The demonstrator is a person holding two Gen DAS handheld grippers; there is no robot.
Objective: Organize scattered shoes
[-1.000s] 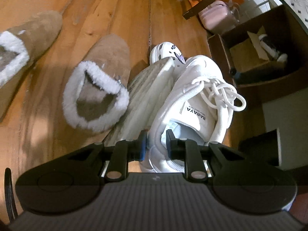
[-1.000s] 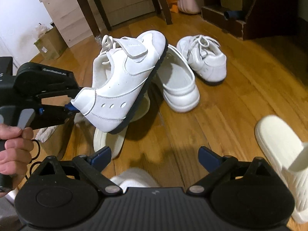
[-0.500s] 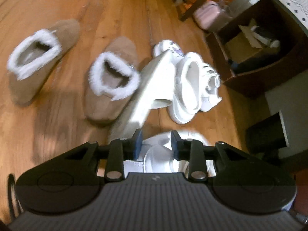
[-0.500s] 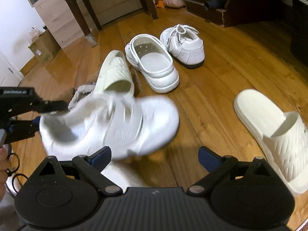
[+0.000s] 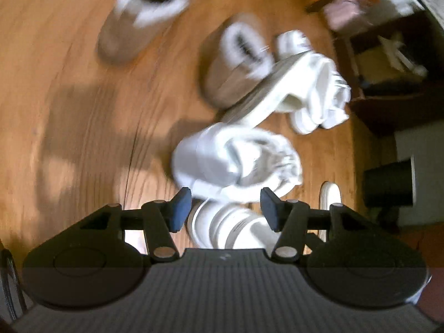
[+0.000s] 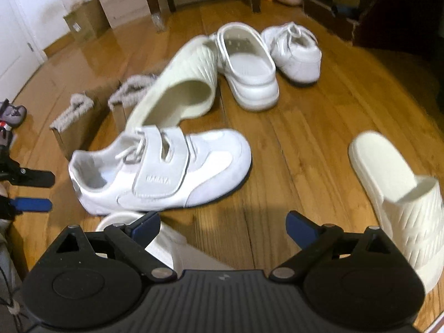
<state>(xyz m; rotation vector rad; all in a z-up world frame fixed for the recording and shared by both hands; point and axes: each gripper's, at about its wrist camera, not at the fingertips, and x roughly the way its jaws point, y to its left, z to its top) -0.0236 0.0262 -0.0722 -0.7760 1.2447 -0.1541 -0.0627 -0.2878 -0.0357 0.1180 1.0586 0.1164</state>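
Underfoot, glossy planks (image 6: 291, 144); smooth strapped sneaker (image 6: 166, 172).

The scene is viewed from two fisheye cameras, each mounted behind a gripper and aimed steeply down along its fingers at the wooden plank floor (image 6: 305, 127). The left view is blurred. The white strapped sneaker (image 5: 236, 158) (image 6: 163, 172) is seen close in both views, from its heel on the left and from its side on the right, along with the cream quilted slide (image 5: 277, 88) (image 6: 183, 80) behind it.
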